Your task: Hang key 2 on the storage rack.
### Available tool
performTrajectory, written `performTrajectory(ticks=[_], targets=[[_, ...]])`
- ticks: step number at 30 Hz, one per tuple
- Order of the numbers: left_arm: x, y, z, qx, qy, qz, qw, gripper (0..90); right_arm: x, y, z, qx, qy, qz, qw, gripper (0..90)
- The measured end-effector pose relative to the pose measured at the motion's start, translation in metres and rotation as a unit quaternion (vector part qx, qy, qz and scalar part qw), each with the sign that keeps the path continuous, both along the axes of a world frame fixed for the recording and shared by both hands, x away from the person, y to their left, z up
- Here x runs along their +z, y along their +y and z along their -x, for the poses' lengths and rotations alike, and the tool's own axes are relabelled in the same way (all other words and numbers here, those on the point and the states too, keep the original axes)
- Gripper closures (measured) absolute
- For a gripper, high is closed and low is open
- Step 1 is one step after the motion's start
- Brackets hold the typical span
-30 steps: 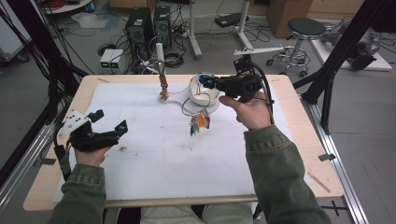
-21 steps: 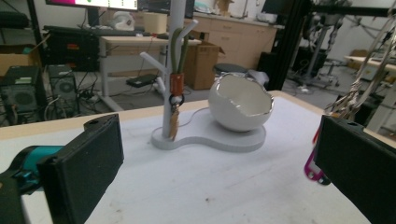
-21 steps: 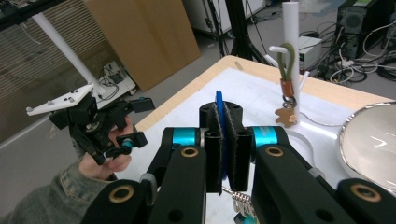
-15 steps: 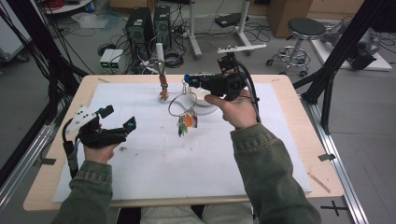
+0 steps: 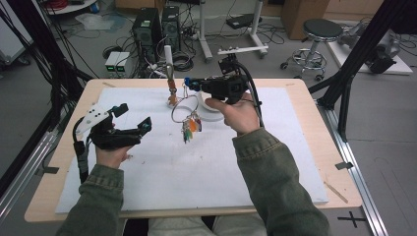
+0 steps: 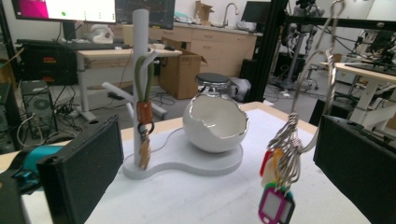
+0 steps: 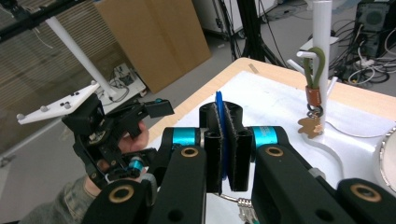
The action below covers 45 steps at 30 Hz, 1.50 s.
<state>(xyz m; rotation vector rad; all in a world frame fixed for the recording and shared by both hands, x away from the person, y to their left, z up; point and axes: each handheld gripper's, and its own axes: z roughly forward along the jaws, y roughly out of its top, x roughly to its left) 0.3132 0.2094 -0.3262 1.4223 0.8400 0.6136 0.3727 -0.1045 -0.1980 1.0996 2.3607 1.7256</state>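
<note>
A bunch of keys with coloured tags (image 5: 189, 127) hangs on a wire loop in the air over the white mat. My right gripper (image 5: 190, 83) is shut on its thin blue tab (image 7: 219, 122), just right of the white peg stand (image 5: 169, 73). The right gripper (image 7: 223, 114) has its jaws pressed together on that tab. An olive loop with an orange strap and a small charm (image 7: 312, 100) hangs on one peg of the peg stand (image 7: 322, 42). My left gripper (image 5: 133, 117) is open at the left, held above the mat. Between the open jaws of the left gripper (image 6: 219, 163) I see the key bunch (image 6: 280, 172).
A white broken-egg bowl (image 6: 215, 123) sits on the stand's flat white base (image 6: 187, 161), behind the key bunch. A white mat (image 5: 162, 172) covers the wooden table (image 5: 314, 93). Computers, cables and a stool stand on the floor beyond the far edge.
My right gripper has carried the key bunch to the left, from over the bowl to beside the peg stand. The left gripper has risen and shifted slightly right.
</note>
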Motion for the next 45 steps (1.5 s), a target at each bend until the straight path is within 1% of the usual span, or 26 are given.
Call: performTrajectory(ticks=[6,7,9,12,15,16,19,22,23,26,27,30,31,36,39,40,41,42,43,44,45], targets=[[0.008,-0.01,-0.004,-0.011,-0.002,0.002,0.9999,2.0,0.004,0.006,-0.001,-0.006,0.005,-0.014,0.9999,87.6],[0.009,-0.012,-0.005,-0.012,-0.004,-0.001,0.9999,2.0,0.005,0.007,-0.001,-0.007,0.006,-0.018,0.9998,87.6],[0.01,-0.016,-0.006,-0.017,-0.004,0.003,0.9998,2.0,0.007,0.008,0.0,-0.009,0.007,-0.023,0.9997,87.6],[0.01,-0.024,-0.009,-0.023,-0.006,0.004,0.9997,4.5,0.008,0.011,-0.001,-0.014,0.008,-0.027,0.9995,87.6],[0.011,-0.029,-0.013,-0.029,-0.003,0.01,0.9995,5.1,0.009,0.013,-0.001,-0.014,0.01,-0.033,0.9993,87.6],[0.011,-0.031,-0.014,-0.03,-0.004,0.014,0.9994,6.7,0.009,0.014,-0.001,-0.016,0.011,-0.035,0.9992,87.6],[0.011,-0.035,-0.016,-0.031,0.002,0.023,0.9992,7.1,0.008,0.017,-0.002,-0.015,0.011,-0.037,0.9991,87.6],[0.01,-0.037,-0.017,-0.036,0.011,0.023,0.999,7.7,0.007,0.02,-0.002,-0.014,0.017,-0.034,0.9992,87.6],[0.01,-0.037,-0.017,-0.038,0.014,0.024,0.9989,8.0,0.006,0.021,-0.002,-0.013,0.015,-0.033,0.9992,87.6],[0.01,-0.036,-0.017,-0.047,0.021,0.027,0.9983,11.7,0.006,0.023,-0.002,-0.015,0.017,-0.035,0.9991,87.5],[0.01,-0.037,-0.017,-0.048,0.023,0.031,0.9981,14.1,0.006,0.024,-0.002,-0.016,0.017,-0.035,0.9991,87.6],[0.01,-0.037,-0.017,-0.05,0.029,0.03,0.9979,24.7,0.005,0.025,-0.002,-0.017,0.02,-0.041,0.9988,87.6],[0.01,-0.037,-0.018,-0.052,0.031,0.033,0.9977,26.7,0.005,0.026,-0.002,-0.014,0.021,-0.044,0.9987,87.5],[0.008,-0.039,-0.019,-0.059,0.034,0.038,0.997,38.0,0.004,0.03,-0.003,-0.009,0.025,-0.043,0.9987,87.6],[0.008,-0.038,-0.019,-0.063,0.034,0.039,0.9967,50.2,0.003,0.031,-0.003,-0.011,0.025,-0.044,0.9987,87.6],[0.008,-0.038,-0.019,-0.068,0.031,0.043,0.9963,57.4,0.003,0.032,-0.003,-0.012,0.025,-0.044,0.9986,87.6],[0.008,-0.038,-0.019,-0.065,0.029,0.051,0.9962,66.4,0.002,0.032,-0.003,-0.013,0.025,-0.044,0.9986,87.6],[0.008,-0.037,-0.018,-0.055,0.023,0.056,0.9967,71.0,0.002,0.032,-0.003,-0.014,0.024,-0.044,0.9987,87.5],[0.008,-0.035,-0.017,-0.051,0.017,0.062,0.9966,76.5,0.002,0.032,-0.003,-0.015,0.023,-0.044,0.9987,87.6],[0.008,-0.035,-0.016,-0.051,0.015,0.063,0.9966,80.0,0.002,0.033,-0.003,-0.016,0.02,-0.042,0.9988,87.6],[0.009,-0.034,-0.016,-0.05,0.014,0.058,0.997,83.9,0.002,0.033,-0.003,-0.015,0.019,-0.039,0.9989,87.6]])
